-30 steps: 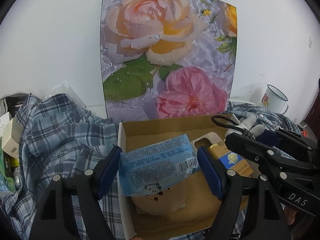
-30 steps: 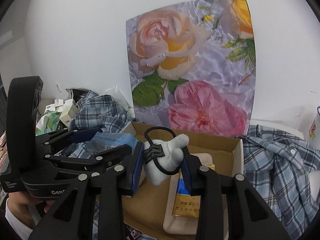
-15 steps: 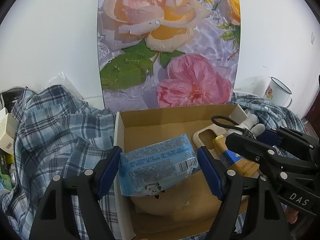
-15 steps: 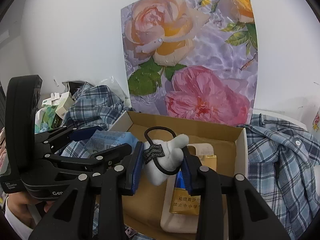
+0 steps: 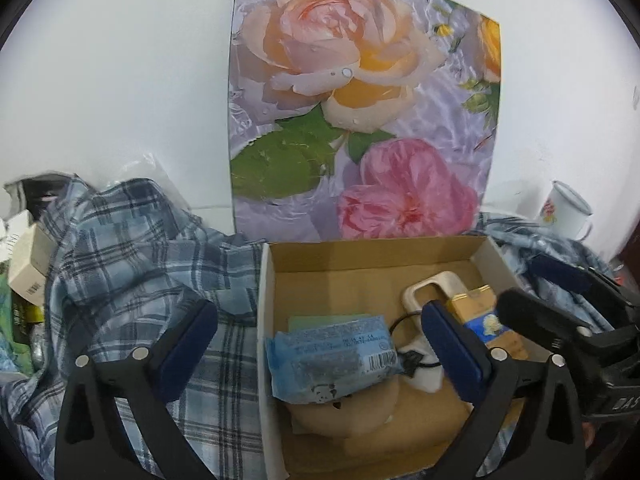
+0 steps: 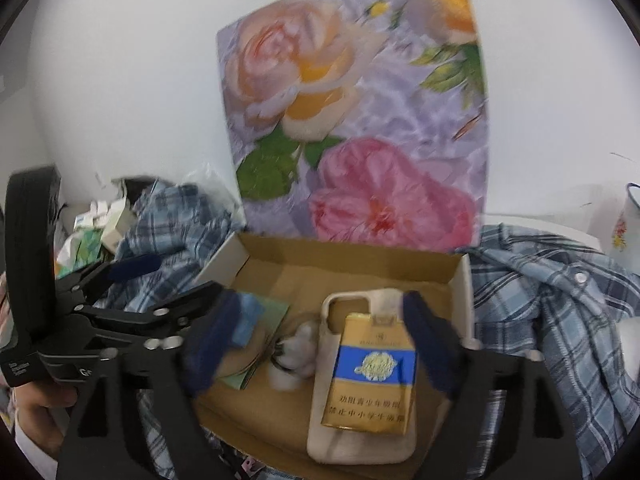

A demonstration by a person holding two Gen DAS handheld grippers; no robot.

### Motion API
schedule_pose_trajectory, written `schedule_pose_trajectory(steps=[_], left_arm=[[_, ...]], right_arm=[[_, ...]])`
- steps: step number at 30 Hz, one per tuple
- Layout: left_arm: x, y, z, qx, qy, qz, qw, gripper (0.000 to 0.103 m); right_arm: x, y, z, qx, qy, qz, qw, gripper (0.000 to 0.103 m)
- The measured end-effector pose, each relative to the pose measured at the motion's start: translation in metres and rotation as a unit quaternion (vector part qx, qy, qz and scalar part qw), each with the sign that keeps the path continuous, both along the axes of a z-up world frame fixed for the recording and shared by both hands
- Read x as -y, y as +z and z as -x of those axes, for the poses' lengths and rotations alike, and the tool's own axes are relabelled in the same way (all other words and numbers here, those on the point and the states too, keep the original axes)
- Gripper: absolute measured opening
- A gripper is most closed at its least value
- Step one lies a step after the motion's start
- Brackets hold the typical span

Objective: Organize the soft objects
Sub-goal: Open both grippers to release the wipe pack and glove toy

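An open cardboard box (image 5: 272, 276) (image 6: 464, 280) sits among plaid shirts. A blue tissue pack (image 5: 332, 360) (image 6: 246, 324) lies inside at the left, on a tan soft object (image 5: 348, 416). A small white plush with a black hair tie (image 6: 296, 354) (image 5: 420, 364) lies in the middle of the box. My left gripper (image 5: 316, 344) is open and empty, its fingers spread wide over the box's left wall. My right gripper (image 6: 316, 340) is open and empty above the box.
A beige phone case (image 6: 356, 440) with a yellow and blue cigarette pack (image 6: 372, 376) on it lies in the box's right half. Blue plaid shirts (image 5: 140, 264) (image 6: 552, 320) lie on both sides. A rose picture (image 5: 360, 112) leans on the wall; a mug (image 5: 566, 210) stands far right.
Both grippers opened. The left let go of the tissue pack and the right let go of the white plush; both items now lie in the box.
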State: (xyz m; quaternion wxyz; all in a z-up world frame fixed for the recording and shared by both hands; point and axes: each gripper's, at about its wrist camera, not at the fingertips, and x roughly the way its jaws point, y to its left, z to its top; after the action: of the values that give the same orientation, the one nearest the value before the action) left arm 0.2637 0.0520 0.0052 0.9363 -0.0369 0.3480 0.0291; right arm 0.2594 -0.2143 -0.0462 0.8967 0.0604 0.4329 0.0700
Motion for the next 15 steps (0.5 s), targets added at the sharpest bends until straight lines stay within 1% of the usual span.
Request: schedule_pose_trajectory(steps=[1, 3, 6, 10, 15], left_arm=[[-0.003, 0.002, 0.0, 0.002, -0.005, 0.008, 1.0, 0.103], [-0.004, 0.004, 0.0, 0.0, -0.009, 0.017, 0.9998, 0.103], [0.0, 0.007, 0.002, 0.005, -0.009, 0.002, 0.9999, 0.103], [0.004, 0.011, 0.006, 0.012, -0.011, -0.001, 0.9999, 0.103], [0.005, 0.027, 0.015, 0.026, -0.01, 0.001, 0.9996, 0.103]], right_arm=[[0.002, 0.003, 0.001, 0.008, -0.005, 0.002, 1.0, 0.103], [0.005, 0.009, 0.003, 0.023, -0.01, 0.0, 1.0, 0.103], [0.007, 0.017, 0.004, 0.036, -0.011, -0.002, 0.999, 0.103], [0.004, 0.027, 0.005, 0.049, -0.006, -0.004, 0.999, 0.103], [-0.002, 0.041, 0.009, 0.065, 0.006, 0.001, 0.998, 0.103]])
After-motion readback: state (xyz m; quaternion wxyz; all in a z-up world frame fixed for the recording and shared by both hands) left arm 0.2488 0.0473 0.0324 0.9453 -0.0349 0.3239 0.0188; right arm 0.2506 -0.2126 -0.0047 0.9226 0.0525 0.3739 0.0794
